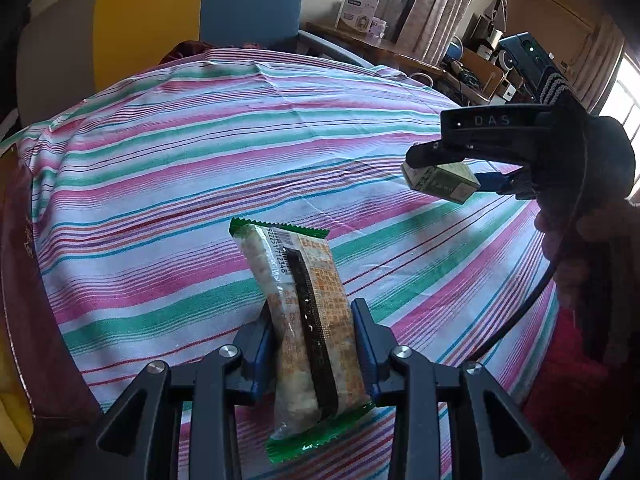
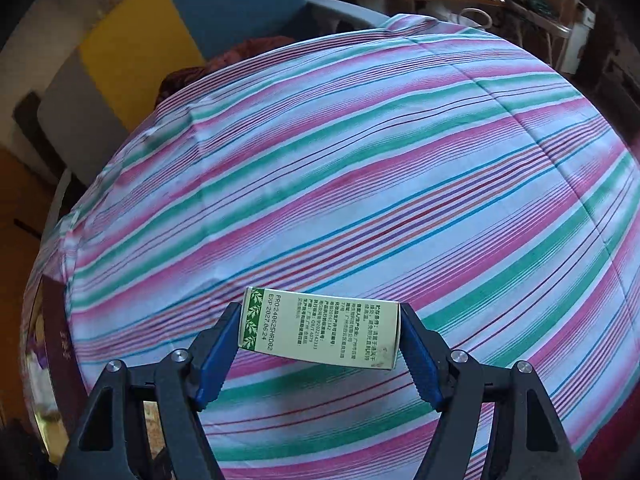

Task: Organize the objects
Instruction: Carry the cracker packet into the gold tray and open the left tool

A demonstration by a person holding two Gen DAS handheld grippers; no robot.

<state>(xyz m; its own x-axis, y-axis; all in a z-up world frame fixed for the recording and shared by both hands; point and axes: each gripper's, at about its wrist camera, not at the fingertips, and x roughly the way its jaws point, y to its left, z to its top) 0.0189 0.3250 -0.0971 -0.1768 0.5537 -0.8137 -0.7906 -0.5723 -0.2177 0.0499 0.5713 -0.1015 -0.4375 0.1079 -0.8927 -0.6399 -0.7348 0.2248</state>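
My left gripper (image 1: 312, 308) is shut on a long snack packet (image 1: 316, 276) with green crimped ends, a barcode and a black strip. The packet stands up between the blue pads, above the striped tablecloth (image 1: 192, 168). My right gripper (image 2: 319, 312) is shut on a small pale green box (image 2: 320, 330) with printed text and a leaf band, its blue pads pressing on the box's two short ends. In the left wrist view the right gripper (image 1: 448, 170) carries the green box (image 1: 440, 182) in the air over the table's right side, with a hand (image 1: 560, 248) behind it.
The striped cloth (image 2: 360, 160) covers a round table. A dark red box (image 1: 20, 264) lies at its left edge. A blue and yellow chair (image 1: 224, 4) stands behind the table. A cluttered desk (image 1: 492, 60) fills the back right. Red fabric (image 1: 560, 360) shows at the lower right.
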